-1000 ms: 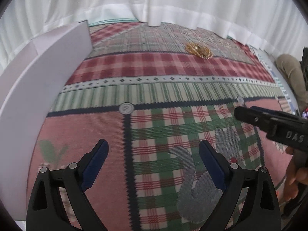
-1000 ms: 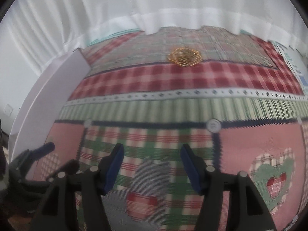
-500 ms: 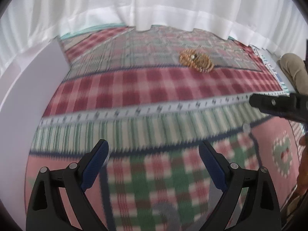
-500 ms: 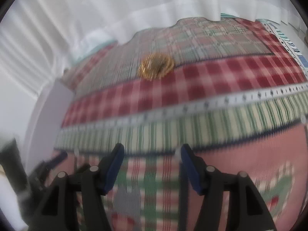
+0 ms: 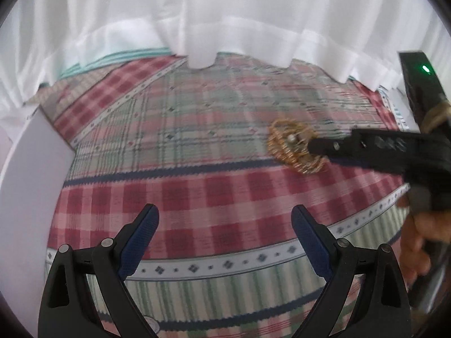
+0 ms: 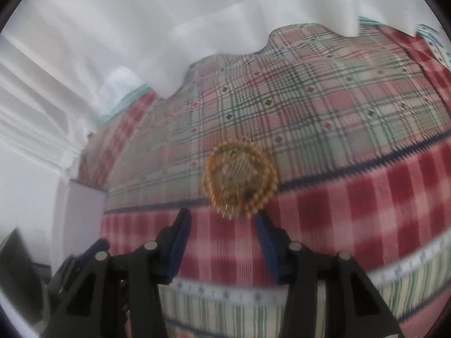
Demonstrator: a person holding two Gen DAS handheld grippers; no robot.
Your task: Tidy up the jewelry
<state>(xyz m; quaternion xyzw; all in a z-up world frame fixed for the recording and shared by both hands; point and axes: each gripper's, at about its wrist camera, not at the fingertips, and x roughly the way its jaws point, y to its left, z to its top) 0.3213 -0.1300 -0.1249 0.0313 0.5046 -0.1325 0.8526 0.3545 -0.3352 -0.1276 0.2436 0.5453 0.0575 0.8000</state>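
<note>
A woven plaid cloth [image 5: 197, 186] in red, green and pink lies under white curtain folds [image 5: 225, 14]. On it rests a round coil of gold beaded jewelry [image 6: 239, 177]. The right claw [image 6: 222, 219], spread but just narrowing, hovers just before it, empty. Only the left view shows that claw's side and the spread, empty left claw [image 5: 225, 222].

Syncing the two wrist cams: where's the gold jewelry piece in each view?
Left wrist: gold jewelry piece right of centre, partly behind the right gripper reaching in from the right.
Right wrist: gold jewelry piece near centre, just beyond the fingertips; jaws have been closing, nothing between them.
Shared landmark: the dark zigzag line dividing green plaid from red check; the piece lies on it.
</note>
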